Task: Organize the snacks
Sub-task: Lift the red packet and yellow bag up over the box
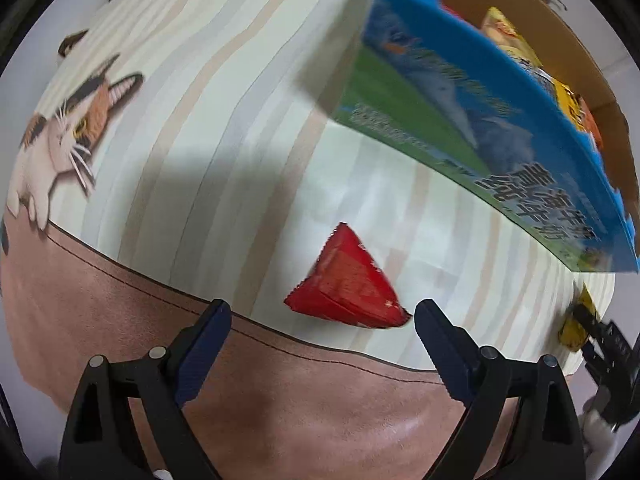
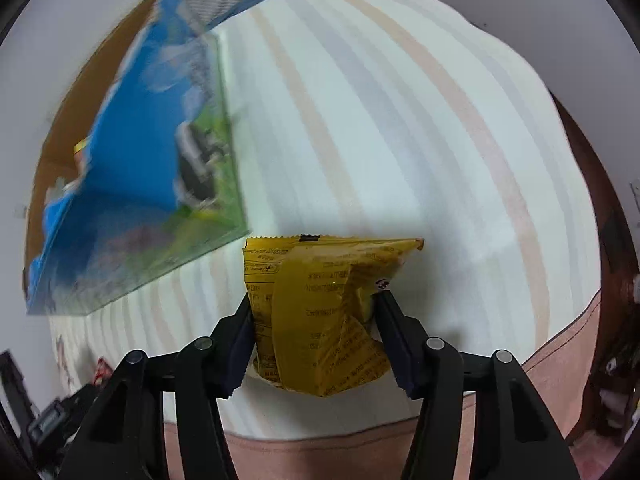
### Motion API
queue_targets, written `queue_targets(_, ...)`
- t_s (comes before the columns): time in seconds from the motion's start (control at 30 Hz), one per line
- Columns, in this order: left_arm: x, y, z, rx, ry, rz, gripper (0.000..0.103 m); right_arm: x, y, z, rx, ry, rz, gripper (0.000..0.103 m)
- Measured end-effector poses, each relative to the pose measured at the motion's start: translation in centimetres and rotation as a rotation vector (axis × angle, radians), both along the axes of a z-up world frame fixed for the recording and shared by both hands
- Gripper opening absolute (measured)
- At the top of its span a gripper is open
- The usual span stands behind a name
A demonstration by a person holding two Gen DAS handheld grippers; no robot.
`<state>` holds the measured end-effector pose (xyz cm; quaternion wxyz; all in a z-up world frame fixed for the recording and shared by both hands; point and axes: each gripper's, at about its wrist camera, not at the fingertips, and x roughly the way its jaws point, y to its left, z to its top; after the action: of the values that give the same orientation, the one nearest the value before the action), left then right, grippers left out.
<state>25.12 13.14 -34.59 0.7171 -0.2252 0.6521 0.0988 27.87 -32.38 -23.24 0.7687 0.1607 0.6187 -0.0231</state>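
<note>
Right claw point(image 2: 314, 320) clamps the yellow snack packet point(image 2: 320, 312), box point(image 2: 132, 168) ahead-left. Left claw point(image 1: 322, 320) gapes empty, red packet point(image 1: 346, 292) just ahead between its fingers. Some snacks, blurry, seem boxed already; two remain.

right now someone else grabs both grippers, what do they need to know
Left gripper: open, empty, hovering just short of the red snack packet lying on the striped cloth.
Right gripper: shut on the yellow snack packet, held over the cloth.
The blue and green carton stands open on the cloth with a few yellow and orange packets already inside.
Done: some snacks boxed.
Left: probably drop the yellow packet into the carton, then pick up the red one and box it too.
</note>
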Motion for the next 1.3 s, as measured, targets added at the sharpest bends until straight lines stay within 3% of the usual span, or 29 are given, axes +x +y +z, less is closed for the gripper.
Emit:
queue_targets(0.27,1.0,0.2,-3.3,-0.116,0.027,0.02,0.09,-4.0,3.5,-0.6,0.073,0.038,0.083,0.059)
queue_targets(0.33,0.9,0.0,-3.7,-0.093,0.025,0.014,0.055,-4.8,4.5,-1.0,0.075,0.048,0.106,0.058)
queue_targets(0.43,0.6,-0.2,-3.4,-0.068,0.013,-0.019,0.047,-5.6,6.0,-1.0,0.079,0.05,0.14,0.057)
queue_targets(0.53,-0.1,-0.8,-2.7,-0.059,-0.001,-0.031,0.046,-6.7,8.2,-0.2,0.094,0.045,0.169,0.053)
queue_targets(0.73,-3.0,-2.6,-0.4,-0.116,-0.026,-0.056,0.046,-7.6,11.5,1.8,0.15,0.008,0.222,0.053)
queue_targets(0.87,-4.6,-4.1,2.2,-0.159,-0.064,-0.09,0.046,-7.1,13.4,3.9,0.192,-0.027,0.248,0.051)
queue_targets(1.0,-4.1,-4.7,6.7,-0.18,-0.148,-0.122,0.046,-6.5,14.6,7.4,0.229,-0.088,0.28,0.051)
queue_targets(1.13,-0.7,-4.6,11.4,-0.198,-0.236,-0.162,0.046,-5.0,13.4,11.8,0.257,-0.154,0.306,0.051)
queue_targets(1.3,4.5,-4.8,16.3,-0.164,-0.323,-0.219,0.046,-0.7,12.8,16.5,0.258,-0.235,0.323,0.051)
